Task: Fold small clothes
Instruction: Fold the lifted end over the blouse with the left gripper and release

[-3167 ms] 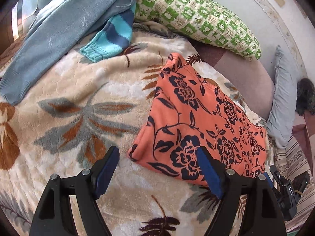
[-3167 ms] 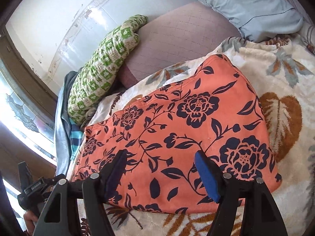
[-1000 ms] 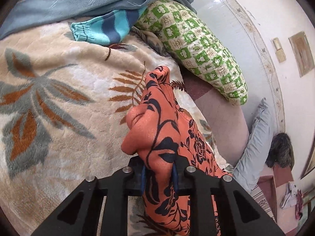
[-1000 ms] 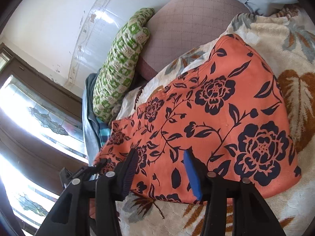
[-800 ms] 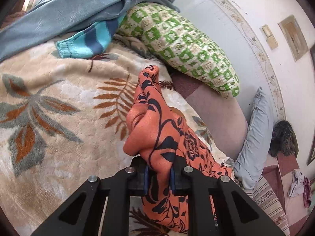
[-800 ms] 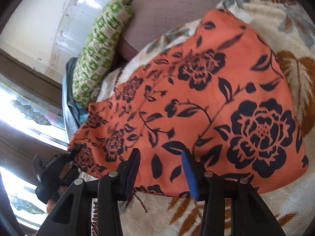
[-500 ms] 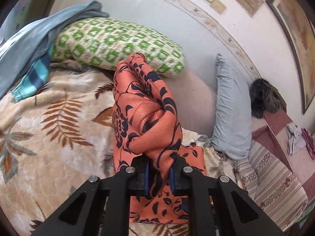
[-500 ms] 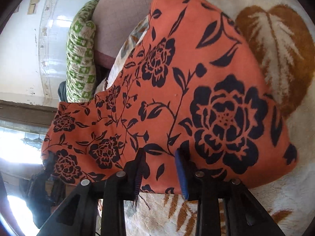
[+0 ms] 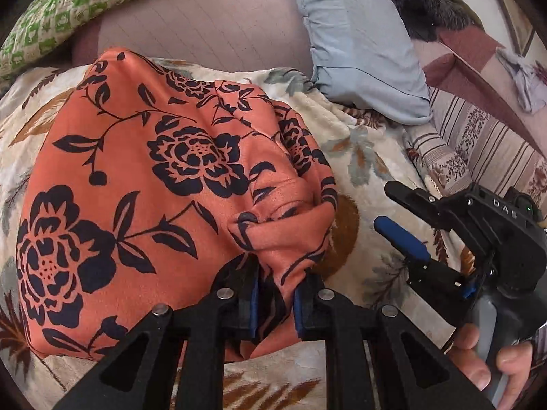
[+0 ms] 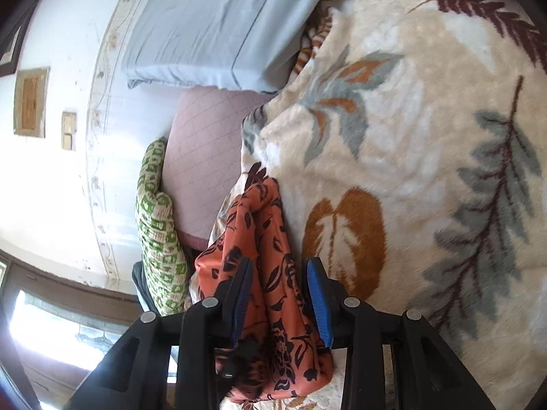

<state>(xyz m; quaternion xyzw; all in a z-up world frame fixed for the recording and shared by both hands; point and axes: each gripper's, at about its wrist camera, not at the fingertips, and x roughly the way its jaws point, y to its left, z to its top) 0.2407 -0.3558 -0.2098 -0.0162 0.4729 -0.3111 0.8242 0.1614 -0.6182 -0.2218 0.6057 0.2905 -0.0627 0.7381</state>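
Observation:
An orange cloth with dark blue flowers (image 9: 143, 184) lies folded over on a cream leaf-print blanket (image 9: 359, 157). My left gripper (image 9: 275, 302) is shut on a bunched edge of the cloth at its right side. My right gripper (image 9: 403, 218) shows in the left wrist view to the right of the cloth, open and holding nothing. In the right wrist view the right gripper (image 10: 282, 294) has its blue pads (image 10: 318, 294) apart, with the orange cloth (image 10: 263, 239) seen between and beyond them.
A light blue pillow (image 9: 359, 41) and a green checked pillow (image 9: 68, 10) lie at the head of the bed on a mauve sheet (image 9: 205, 24). A striped cover (image 9: 495, 143) is at the right. A dark furry thing (image 9: 427, 3) sits at the far corner.
My left gripper has carried the gripped cloth edge across to the right, folding the cloth over itself. My right gripper has come off the cloth and now sits open beside the fold.

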